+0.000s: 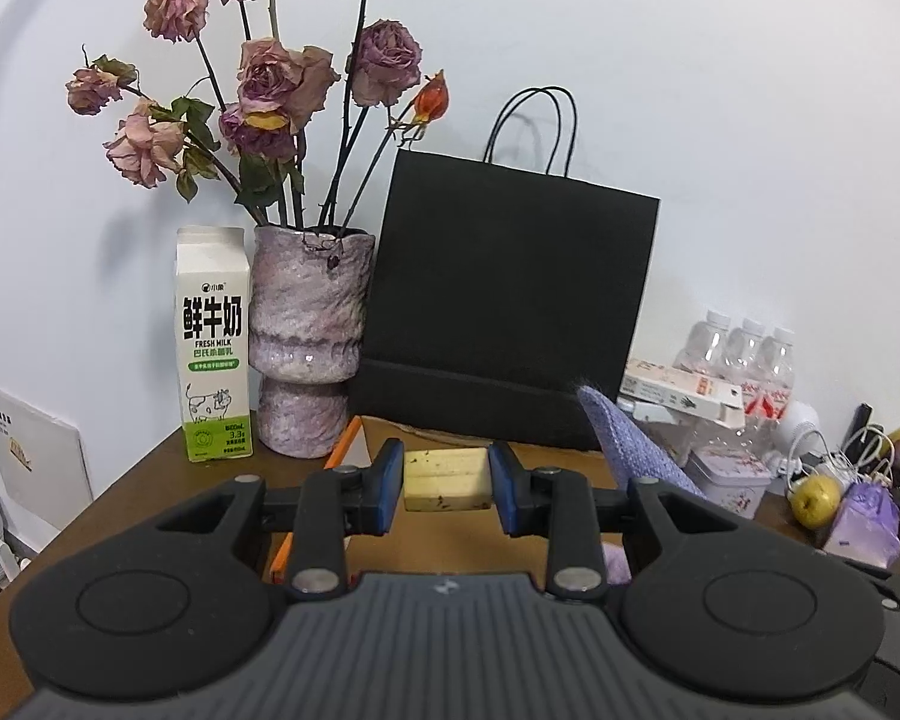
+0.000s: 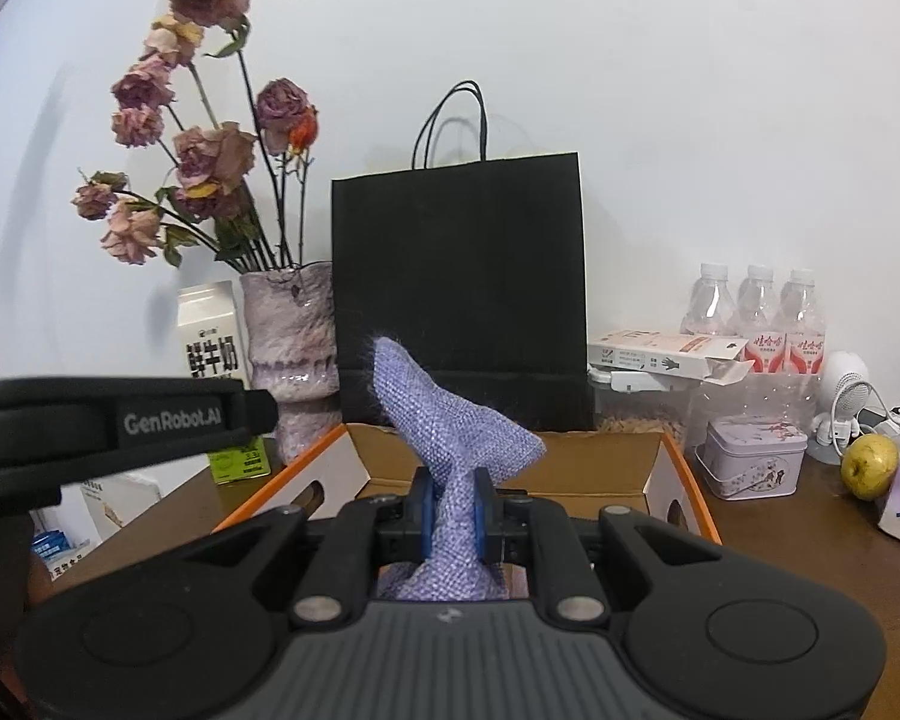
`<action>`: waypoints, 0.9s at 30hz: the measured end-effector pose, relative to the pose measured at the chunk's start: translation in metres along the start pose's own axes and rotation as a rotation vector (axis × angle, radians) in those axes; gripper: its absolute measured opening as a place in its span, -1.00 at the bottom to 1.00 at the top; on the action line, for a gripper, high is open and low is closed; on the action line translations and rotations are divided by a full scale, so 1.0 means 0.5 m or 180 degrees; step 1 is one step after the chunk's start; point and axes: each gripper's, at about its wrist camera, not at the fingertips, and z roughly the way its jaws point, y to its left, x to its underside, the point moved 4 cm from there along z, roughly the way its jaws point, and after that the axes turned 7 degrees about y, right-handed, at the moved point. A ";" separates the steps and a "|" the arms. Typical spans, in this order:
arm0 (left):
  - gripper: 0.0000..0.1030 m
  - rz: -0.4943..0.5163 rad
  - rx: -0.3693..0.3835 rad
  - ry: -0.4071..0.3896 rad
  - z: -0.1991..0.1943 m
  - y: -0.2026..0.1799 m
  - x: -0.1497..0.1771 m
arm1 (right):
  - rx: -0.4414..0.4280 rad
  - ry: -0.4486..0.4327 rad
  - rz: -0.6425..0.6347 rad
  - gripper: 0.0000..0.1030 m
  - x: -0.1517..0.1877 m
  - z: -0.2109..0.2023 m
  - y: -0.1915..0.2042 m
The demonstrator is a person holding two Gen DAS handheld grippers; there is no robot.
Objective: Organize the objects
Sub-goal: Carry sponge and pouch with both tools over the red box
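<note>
My left gripper (image 1: 447, 480) is shut on a pale wooden block (image 1: 447, 479), which its blue pads clamp from both sides above the brown desk. My right gripper (image 2: 452, 513) is shut on a purple woven cloth pouch (image 2: 450, 420), whose bunched top sticks up past the fingers. The pouch's tip (image 1: 627, 432) also shows at the right of the left wrist view. An open cardboard box with orange edges (image 2: 681, 468) lies just beyond the right gripper. The left gripper's black body (image 2: 120, 420) crosses the left of the right wrist view.
Along the white wall stand a milk carton (image 1: 213, 348), a purple vase of dried roses (image 1: 309, 342), a black paper bag (image 1: 504, 306) and three water bottles (image 2: 756, 318). A small tin (image 2: 753, 465), a yellow-green apple (image 2: 870, 468), a flat white carton (image 2: 654, 354) and cables crowd the right.
</note>
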 end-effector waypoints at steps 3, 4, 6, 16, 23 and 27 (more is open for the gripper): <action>-0.38 -0.0014 -0.0020 0.0002 0.020 0.002 -0.010 | 0.0029 0.0021 0.0030 -0.78 -0.010 0.023 -0.006; -0.38 -0.0026 -0.0029 0.0007 0.027 0.004 -0.013 | 0.0034 0.0027 0.0040 -0.78 -0.013 0.031 -0.008; -0.38 -0.0039 -0.0040 0.0016 0.041 0.007 -0.018 | 0.0061 0.0047 0.0054 -0.78 -0.019 0.048 -0.013; -0.38 -0.0024 -0.0104 0.0088 0.115 0.006 -0.036 | 0.0117 0.0103 0.0090 -0.78 -0.042 0.119 -0.024; -0.38 -0.0036 -0.0127 0.0141 0.167 0.005 -0.040 | 0.0173 0.0194 0.0062 -0.78 -0.045 0.165 -0.034; -0.38 0.0011 -0.0130 0.0194 0.193 -0.001 -0.029 | 0.0205 0.0265 0.0083 -0.78 -0.040 0.187 -0.045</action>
